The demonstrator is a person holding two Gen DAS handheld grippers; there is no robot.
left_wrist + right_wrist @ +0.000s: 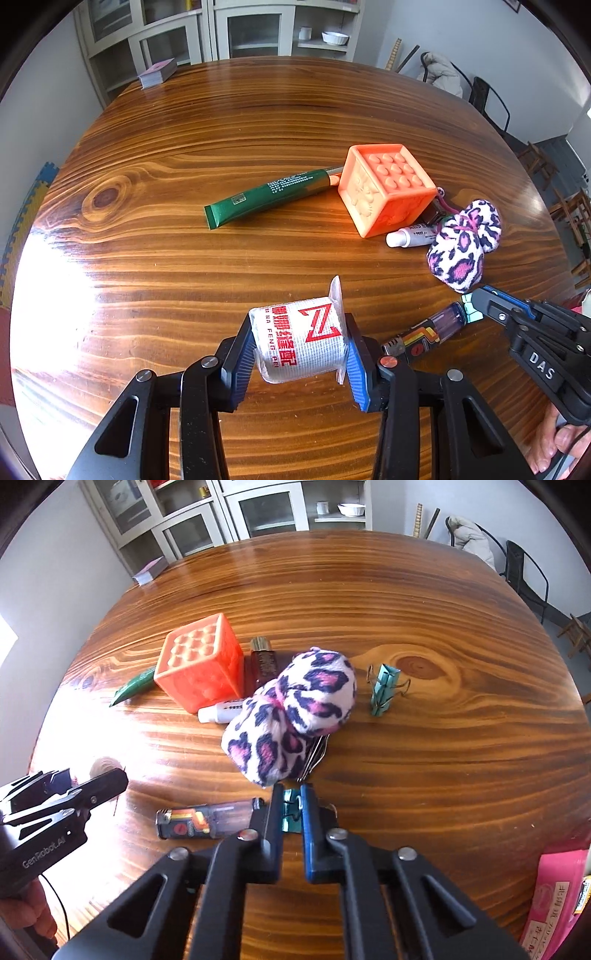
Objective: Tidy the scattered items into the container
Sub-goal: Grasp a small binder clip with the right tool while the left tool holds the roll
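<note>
My left gripper (299, 354) is shut on a white wrapped roll (303, 338) printed with a red Z, held just above the wooden table (184, 258). My right gripper (291, 794) is shut on a small teal binder clip (287, 821) down at the tabletop, next to a lighter (207, 821) lying on its side. In the left wrist view the right gripper (469, 301) shows at the right with the clip (472, 313) at its tips, touching the lighter (424, 332). The left gripper (92, 786) appears at the left edge of the right wrist view.
An orange studded cube (388, 188), a green tube (269, 195), a small white tube (410, 236) and a leopard plush (291, 716) cluster mid-table. A second teal clip (384, 690) and a dark red box (264, 661) lie nearby. A pink package (557, 897) sits near right.
</note>
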